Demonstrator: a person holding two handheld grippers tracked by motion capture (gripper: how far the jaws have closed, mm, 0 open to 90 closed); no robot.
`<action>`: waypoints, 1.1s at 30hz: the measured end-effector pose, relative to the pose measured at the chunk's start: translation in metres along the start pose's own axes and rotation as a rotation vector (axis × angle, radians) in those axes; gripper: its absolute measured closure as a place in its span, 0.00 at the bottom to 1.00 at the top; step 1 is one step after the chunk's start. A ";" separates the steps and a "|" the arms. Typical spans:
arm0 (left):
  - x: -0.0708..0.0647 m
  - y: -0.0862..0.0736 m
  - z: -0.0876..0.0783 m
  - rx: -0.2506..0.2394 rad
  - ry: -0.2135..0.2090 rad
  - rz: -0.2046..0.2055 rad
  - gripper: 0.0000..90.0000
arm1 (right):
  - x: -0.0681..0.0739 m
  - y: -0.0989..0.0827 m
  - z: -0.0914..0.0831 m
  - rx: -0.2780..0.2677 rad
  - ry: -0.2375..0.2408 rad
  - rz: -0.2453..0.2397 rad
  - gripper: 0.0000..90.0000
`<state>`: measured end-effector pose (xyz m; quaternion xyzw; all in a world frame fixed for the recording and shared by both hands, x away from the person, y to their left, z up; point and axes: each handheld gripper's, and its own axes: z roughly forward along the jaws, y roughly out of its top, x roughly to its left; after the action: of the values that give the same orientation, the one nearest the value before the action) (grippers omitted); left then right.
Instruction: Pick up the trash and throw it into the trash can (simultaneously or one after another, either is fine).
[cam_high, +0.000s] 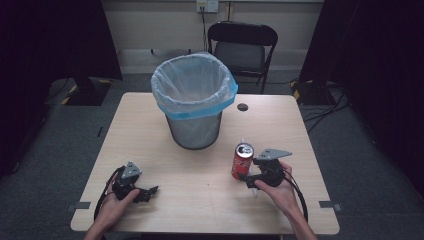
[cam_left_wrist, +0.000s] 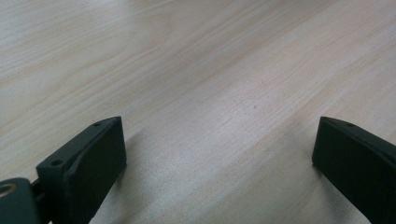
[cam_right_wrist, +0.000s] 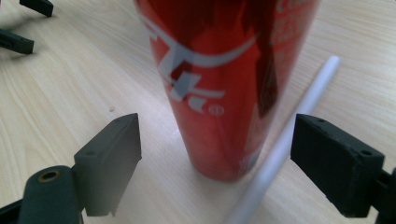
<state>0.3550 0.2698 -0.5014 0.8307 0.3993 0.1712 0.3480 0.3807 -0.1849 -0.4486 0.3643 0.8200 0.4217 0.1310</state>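
Black jaws of the right gripper (cam_right_wrist: 215, 163) stand wide, flanking an upright red can (cam_right_wrist: 224, 84) whose top is cut off; a white straw (cam_right_wrist: 285, 140) lies at its 3 o'clock, partly hidden. Left gripper (cam_left_wrist: 219, 149) gapes wide over bare counter (cam_left_wrist: 196, 60)

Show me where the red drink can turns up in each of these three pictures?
High view: red can stands right of centre, by the right gripper.
Left gripper view: bare table, no can.
Right gripper view: can fills the middle, ahead of open jaws.
Shared landmark: white straw beside it.
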 end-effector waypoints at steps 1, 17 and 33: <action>0.000 0.000 0.000 0.000 0.000 0.001 0.03 | 0.000 0.000 0.002 0.000 0.002 0.003 0.19; 0.000 0.000 0.000 0.000 0.000 0.000 0.03 | 0.003 -0.003 0.026 0.031 -0.026 -0.014 0.25; 0.000 0.000 0.000 0.000 0.000 0.000 0.03 | 0.002 -0.002 0.032 0.046 -0.061 -0.044 0.38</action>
<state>0.3550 0.2698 -0.5014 0.8307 0.3993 0.1714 0.3480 0.3949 -0.1646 -0.4699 0.3616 0.8329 0.3885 0.1569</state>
